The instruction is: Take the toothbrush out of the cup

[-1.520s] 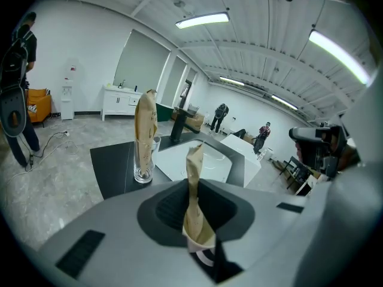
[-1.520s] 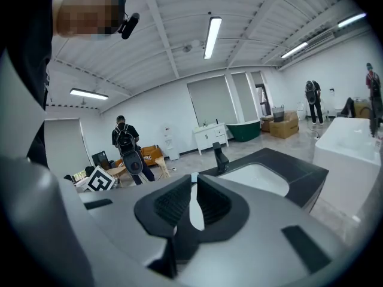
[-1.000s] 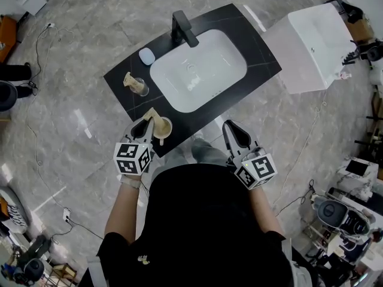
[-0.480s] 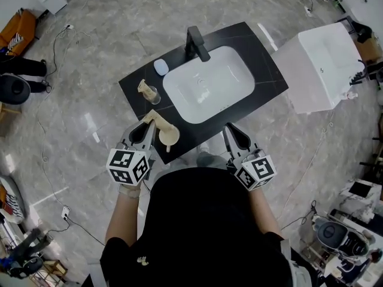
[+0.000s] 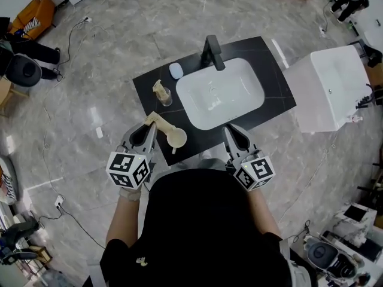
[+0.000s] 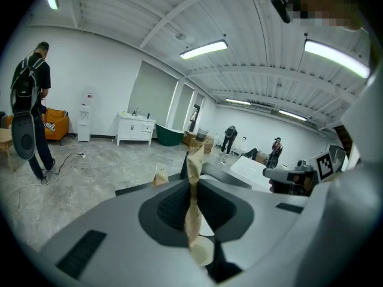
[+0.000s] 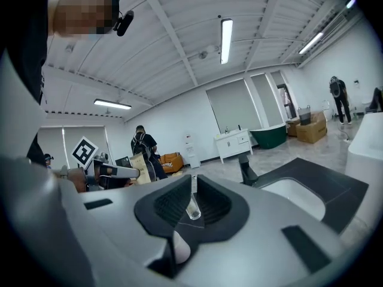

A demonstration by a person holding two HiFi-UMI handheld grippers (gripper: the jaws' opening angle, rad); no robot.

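Note:
My left gripper [image 5: 148,124] is shut on a beige toothbrush [image 5: 157,121], held above the front left of the black countertop [image 5: 276,94]. In the left gripper view the toothbrush [image 6: 192,199] stands upright between the jaws. Its lower end runs down toward the cream cup [image 6: 201,251]. That cup [image 5: 177,138] stands near the counter's front edge, just right of the left gripper. Whether the brush's end is still inside it is hidden. My right gripper [image 5: 232,131] is shut and holds nothing, at the counter's front edge right of the cup.
A white sink [image 5: 220,94] with a black faucet [image 5: 213,52] fills the counter's middle. A glass [image 5: 163,95] holding another beige item and a pale oval object [image 5: 176,70] stand at the back left. A white box [image 5: 332,88] stands to the right. Cables lie on the floor.
My left gripper has risen toward the head camera with the toothbrush in it, while the cup stayed on the counter. The right gripper shifted slightly.

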